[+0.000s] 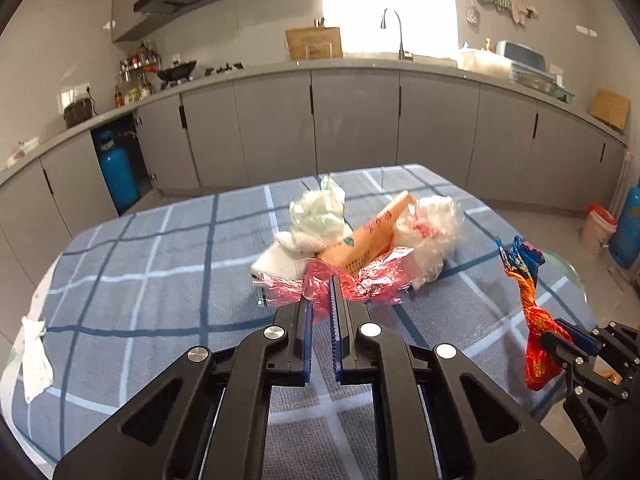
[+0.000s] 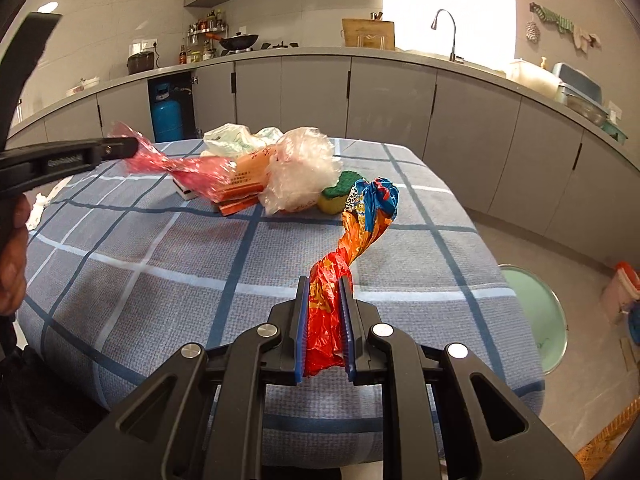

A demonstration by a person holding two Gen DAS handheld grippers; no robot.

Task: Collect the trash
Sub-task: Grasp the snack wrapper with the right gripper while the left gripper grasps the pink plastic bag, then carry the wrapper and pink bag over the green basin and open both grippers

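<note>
My left gripper [image 1: 320,290] is shut on a crinkly pink plastic wrapper [image 1: 372,278], which hangs off the blue checked tablecloth [image 1: 160,280]. From the right wrist view that gripper [image 2: 134,146] holds the pink wrapper [image 2: 180,168] stretched toward the pile. My right gripper [image 2: 325,280] is shut on a twisted orange, red and blue snack wrapper [image 2: 360,220], also visible at the right in the left wrist view [image 1: 524,276]. The pile holds an orange packet [image 1: 360,242], a clear crumpled bag [image 1: 432,224], a pale green bag [image 1: 316,216] and a green-yellow sponge [image 2: 340,196].
A white tissue [image 1: 34,356] lies at the table's left edge. On the floor to the right stand a round pale green bin [image 2: 536,312] and a small red-rimmed bucket [image 1: 598,228]. A blue gas cylinder [image 1: 118,176] and grey cabinets [image 1: 352,120] are behind.
</note>
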